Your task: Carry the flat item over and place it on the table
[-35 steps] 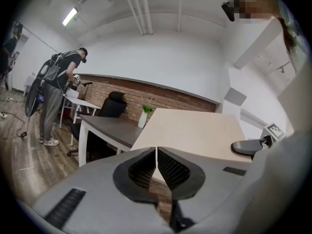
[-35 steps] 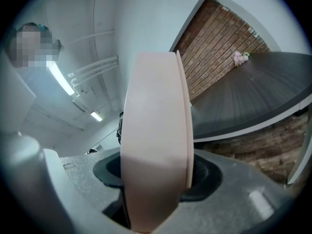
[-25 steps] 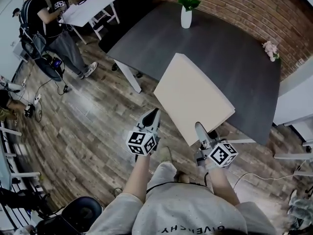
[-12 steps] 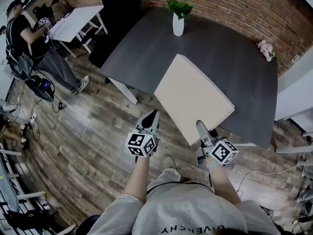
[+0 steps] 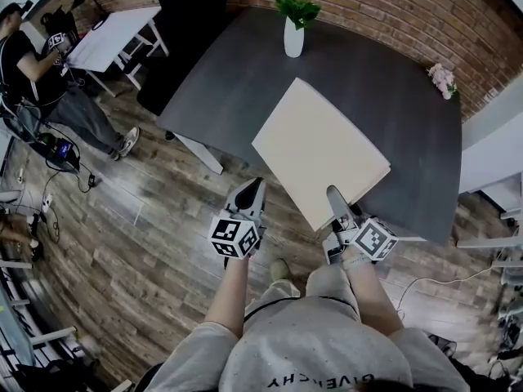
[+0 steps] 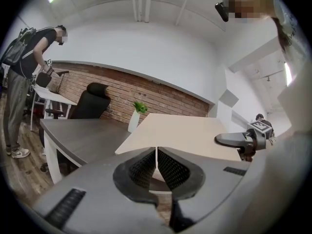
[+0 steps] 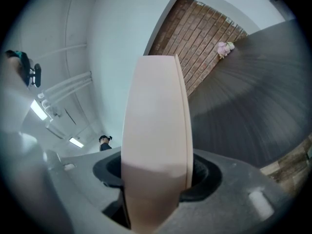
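The flat item is a thick beige board (image 5: 319, 149), held level above the near edge of the dark grey table (image 5: 229, 80). My right gripper (image 5: 335, 198) is shut on the board's near corner. In the right gripper view the board (image 7: 156, 145) fills the gap between the jaws. My left gripper (image 5: 253, 189) hangs beside the board's left edge over the floor, shut with nothing in it. In the left gripper view its pads (image 6: 168, 169) meet, and the board (image 6: 185, 133) and the right gripper (image 6: 234, 139) lie beyond them.
A white vase with a green plant (image 5: 293, 31) stands at the table's far edge, and pink flowers (image 5: 444, 78) lie at its far right. A black chair (image 5: 184, 31) stands at the table's left. A person (image 5: 33, 55) bends over a white table (image 5: 110, 35).
The board and both grippers have come closer to the dark table, and the board now reaches further over it. The grip has not changed.
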A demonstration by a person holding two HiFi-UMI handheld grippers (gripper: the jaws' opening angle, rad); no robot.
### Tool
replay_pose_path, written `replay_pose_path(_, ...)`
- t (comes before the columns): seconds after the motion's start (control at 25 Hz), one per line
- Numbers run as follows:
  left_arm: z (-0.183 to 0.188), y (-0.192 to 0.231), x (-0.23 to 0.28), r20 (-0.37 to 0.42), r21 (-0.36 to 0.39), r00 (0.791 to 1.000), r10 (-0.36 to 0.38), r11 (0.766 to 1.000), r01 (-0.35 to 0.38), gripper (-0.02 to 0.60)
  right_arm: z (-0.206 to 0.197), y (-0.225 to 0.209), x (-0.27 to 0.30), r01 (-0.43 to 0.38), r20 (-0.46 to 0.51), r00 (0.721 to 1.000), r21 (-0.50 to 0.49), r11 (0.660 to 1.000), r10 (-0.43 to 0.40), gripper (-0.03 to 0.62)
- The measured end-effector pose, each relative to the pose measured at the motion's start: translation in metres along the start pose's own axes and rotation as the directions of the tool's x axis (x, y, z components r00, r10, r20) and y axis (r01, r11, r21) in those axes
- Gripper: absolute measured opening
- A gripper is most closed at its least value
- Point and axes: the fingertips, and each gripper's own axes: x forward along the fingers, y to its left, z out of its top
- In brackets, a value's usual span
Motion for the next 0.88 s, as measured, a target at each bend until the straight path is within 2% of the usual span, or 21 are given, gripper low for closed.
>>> replay_pose_path(0.24, -0.004, -0.009, 0.012, -0.011, 0.023, 1.000, -0.018, 1.000, 0.018, 0.008, 0.017, -0.003, 0.029, -0.060, -0.012, 0.998, 0.070, 0.996, 0.061, 0.273)
replay_pose_path(0.44, 0.003, 0.000, 0.028, -0.007, 0.019, 0.999, 0.031, 0.999, -0.031, 0.008, 0.028, -0.021, 0.053, -0.012, -0.054, 0.998, 0.110, 0.994, 0.018, 0.275)
replay_pose_path(0.88, 0.013, -0.010, 0.096, 0.009, -0.003, 0.995, 0.096, 0.995, -0.096, 0.008, 0.079, -0.060, 0.120, 0.008, -0.140, 0.990, 0.245, 0.970, 0.027, 0.278)
